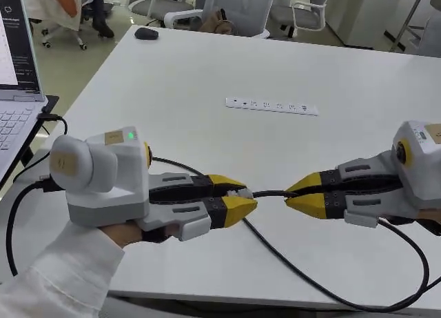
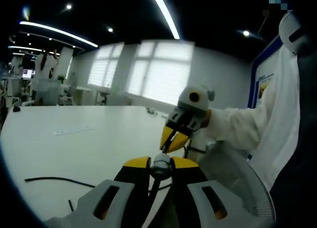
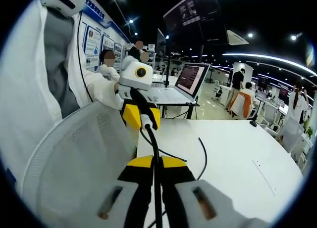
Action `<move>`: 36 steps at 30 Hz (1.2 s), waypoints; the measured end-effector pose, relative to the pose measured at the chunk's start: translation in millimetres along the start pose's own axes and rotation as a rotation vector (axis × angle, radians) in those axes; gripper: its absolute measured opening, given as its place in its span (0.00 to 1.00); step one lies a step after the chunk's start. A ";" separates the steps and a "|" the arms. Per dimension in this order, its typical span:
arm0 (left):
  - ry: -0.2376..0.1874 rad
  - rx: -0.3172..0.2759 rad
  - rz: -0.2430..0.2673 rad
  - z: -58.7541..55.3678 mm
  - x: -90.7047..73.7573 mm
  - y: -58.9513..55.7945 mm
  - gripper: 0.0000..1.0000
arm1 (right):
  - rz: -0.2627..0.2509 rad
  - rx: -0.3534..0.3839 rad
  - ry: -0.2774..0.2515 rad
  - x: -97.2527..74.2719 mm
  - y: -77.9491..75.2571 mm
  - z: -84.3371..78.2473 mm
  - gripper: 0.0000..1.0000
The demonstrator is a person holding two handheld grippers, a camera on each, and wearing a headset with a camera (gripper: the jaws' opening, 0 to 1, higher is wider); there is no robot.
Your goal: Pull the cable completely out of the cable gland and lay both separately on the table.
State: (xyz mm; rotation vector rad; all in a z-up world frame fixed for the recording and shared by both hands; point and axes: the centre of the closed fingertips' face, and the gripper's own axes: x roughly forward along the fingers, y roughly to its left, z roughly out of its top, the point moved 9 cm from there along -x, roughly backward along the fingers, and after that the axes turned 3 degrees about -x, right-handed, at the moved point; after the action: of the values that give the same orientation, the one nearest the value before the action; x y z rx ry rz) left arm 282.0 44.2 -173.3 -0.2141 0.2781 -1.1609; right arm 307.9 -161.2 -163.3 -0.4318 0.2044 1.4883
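Gripping the cable gland [image 1: 239,192], the left gripper [image 1: 249,198] has its jaws clamped on it over the near part of the table [image 1: 207,83]. The right gripper [image 1: 291,192] faces it tip to tip, close by, jaws pinched tight on the black cable [image 1: 270,193]. The cable runs into the gland, with a short straight span between the two grippers.
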 end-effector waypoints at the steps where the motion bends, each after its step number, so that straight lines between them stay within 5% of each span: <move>1: 0.000 0.000 0.000 0.0 0.0 0.0 0.18 | -0.005 0.007 0.006 -2.4 -0.1 -2.8 0.03; 22: -0.005 -0.002 0.005 0.8 -0.1 1.2 0.18 | -0.045 0.066 0.062 -15.5 1.0 -25.1 0.03; 31: -0.010 -0.006 -0.001 1.2 0.1 0.3 0.18 | -0.059 0.070 0.047 -19.6 -2.1 -14.7 0.06; 36: -0.009 -0.007 -0.005 0.8 0.6 -0.3 0.18 | -0.028 0.011 0.028 -14.8 1.9 7.0 0.16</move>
State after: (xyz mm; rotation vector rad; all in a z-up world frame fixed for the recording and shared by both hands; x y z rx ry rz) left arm 282.2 43.6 -172.5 -0.2267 0.2740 -1.1640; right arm 303.8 -171.9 -151.5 -0.4452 0.2276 1.4540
